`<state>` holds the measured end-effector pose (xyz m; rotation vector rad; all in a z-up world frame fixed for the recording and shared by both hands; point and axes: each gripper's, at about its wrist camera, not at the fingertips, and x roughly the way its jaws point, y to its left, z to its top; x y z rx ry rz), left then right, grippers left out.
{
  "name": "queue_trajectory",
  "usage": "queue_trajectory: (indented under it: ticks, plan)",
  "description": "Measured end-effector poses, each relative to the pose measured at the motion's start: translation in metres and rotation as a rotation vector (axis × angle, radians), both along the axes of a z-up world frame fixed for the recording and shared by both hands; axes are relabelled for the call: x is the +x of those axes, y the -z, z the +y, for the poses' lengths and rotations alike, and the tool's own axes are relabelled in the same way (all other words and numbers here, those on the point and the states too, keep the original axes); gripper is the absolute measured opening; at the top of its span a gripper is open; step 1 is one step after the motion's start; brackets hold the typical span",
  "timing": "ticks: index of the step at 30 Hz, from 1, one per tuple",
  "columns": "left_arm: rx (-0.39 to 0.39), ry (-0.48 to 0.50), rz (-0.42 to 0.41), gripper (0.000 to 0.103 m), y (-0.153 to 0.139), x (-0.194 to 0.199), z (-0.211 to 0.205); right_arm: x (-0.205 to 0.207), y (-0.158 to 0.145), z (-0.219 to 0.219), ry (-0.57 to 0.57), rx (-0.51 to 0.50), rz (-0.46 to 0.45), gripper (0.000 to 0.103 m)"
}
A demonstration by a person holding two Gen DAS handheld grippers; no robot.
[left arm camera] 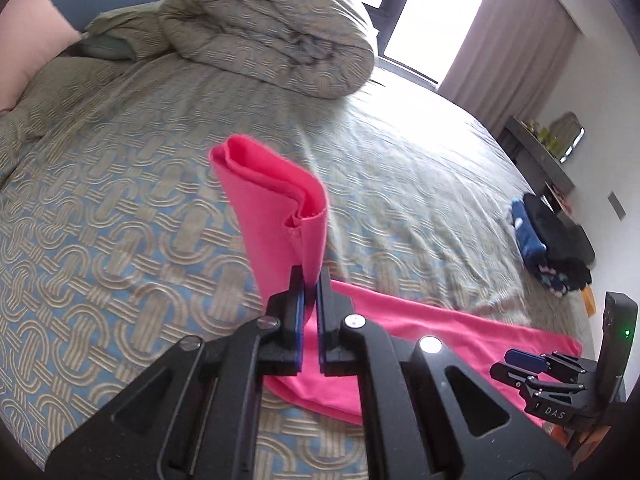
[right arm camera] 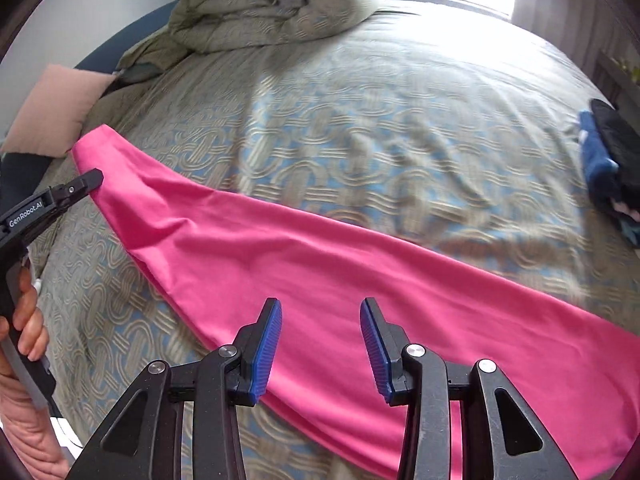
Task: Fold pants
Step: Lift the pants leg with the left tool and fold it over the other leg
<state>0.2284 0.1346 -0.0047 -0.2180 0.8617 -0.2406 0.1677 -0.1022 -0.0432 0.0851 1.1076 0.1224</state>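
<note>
I am looking at bright pink pants (right arm camera: 280, 248) lying stretched as one long smooth band across the patterned bedspread (right arm camera: 360, 120), running in the right wrist view from about ten o'clock down to about four o'clock. The fabric is lying mostly flat, with a soft ridge along its length. One end is lifting off the bed: in the left wrist view it is standing up as a doubled flap (left arm camera: 272, 192) toward twelve o'clock from the jaws, its hemmed edges curling open at the top.

My left gripper (left arm camera: 310, 284) is pinching that end, its blue pads pressed together on the cloth. In the right wrist view I am seeing it at nine o'clock, at the pants' far end, with a hand (right arm camera: 24, 320) wrapping its handle.

My right gripper (right arm camera: 320, 332) is hovering with its jaws apart over the pants' middle, nothing between the pads.

I am seeing no containers. A rolled duvet (left arm camera: 272, 32) is sitting at twelve o'clock, and a stack of dark and blue folded clothes (right arm camera: 608, 160) at three o'clock.
</note>
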Motion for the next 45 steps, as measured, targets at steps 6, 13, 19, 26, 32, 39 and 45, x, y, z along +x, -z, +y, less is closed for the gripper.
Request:
queue_trajectory:
  ticks: [6, 13, 19, 26, 32, 39, 45]
  plan:
    - [-0.016, 0.054, 0.02, 0.006, -0.002, -0.008, -0.022, -0.02, 0.004, -0.034, 0.061, 0.046, 0.02, 0.041]
    - [-0.001, 0.143, 0.048, 0.006, 0.004, -0.021, -0.06, -0.042, 0.011, -0.064, 0.114, 0.088, 0.034, 0.042]
    - [0.008, 0.24, 0.109, 0.006, 0.022, -0.035, -0.104, -0.06, 0.02, -0.093, 0.173, 0.117, 0.048, 0.042]
    - [0.049, 0.345, 0.181, 0.006, 0.049, -0.055, -0.154, -0.08, 0.036, -0.12, 0.226, 0.144, 0.081, 0.042]
    - [0.063, 0.384, 0.205, 0.006, 0.058, -0.064, -0.171, -0.089, 0.046, -0.132, 0.252, 0.183, 0.1, 0.042]
    - [0.069, 0.388, 0.214, 0.006, 0.061, -0.066, -0.181, -0.094, 0.045, -0.137, 0.261, 0.189, 0.091, 0.042]
    - [0.058, 0.383, 0.207, 0.006, 0.059, -0.067, -0.186, -0.098, 0.045, -0.143, 0.278, 0.197, 0.09, 0.042]
